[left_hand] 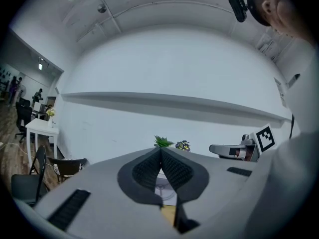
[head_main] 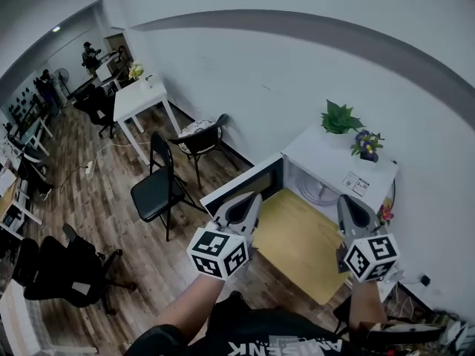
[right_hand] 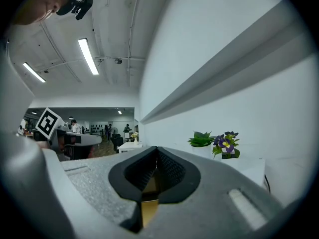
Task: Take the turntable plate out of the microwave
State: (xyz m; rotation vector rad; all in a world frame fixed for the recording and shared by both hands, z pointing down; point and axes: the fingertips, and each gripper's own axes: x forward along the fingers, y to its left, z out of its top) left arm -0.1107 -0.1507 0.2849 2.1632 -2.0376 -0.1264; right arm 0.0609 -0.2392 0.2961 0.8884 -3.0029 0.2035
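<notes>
The turntable plate (head_main: 320, 192) is inside the microwave (head_main: 338, 158), low in the white cavity. From the head view it shows only as a pale round shape on the cavity floor, so I cannot say whether I see the glass itself or mostly the ring under it. The left gripper view gives the same round form with a hub, straight ahead below the jaws. The microwave door (head_main: 245, 178) stands wide open to the left, so the opening is free. A green plant (head_main: 340, 117) and a small pot of purple flowers (head_main: 367, 144) stand on top of the oven. A yellow tabletop (head_main: 297, 243) lies in front of the opening. The left gripper (head_main: 251, 199) and the right gripper (head_main: 346, 200) are both held level over the near part of this tabletop, apart from each other and pointing toward the oven. Each has its jaws pressed together with nothing between them. The step in hand looks like the approach: the door is done and the plate is not yet touched. The next move, as I judge it, calls for spreading at least one pair of jaws and reaching low into the cavity. The jaws should then take the plate by its rim and lift it a little off its support before drawing it out over the sill.
</notes>
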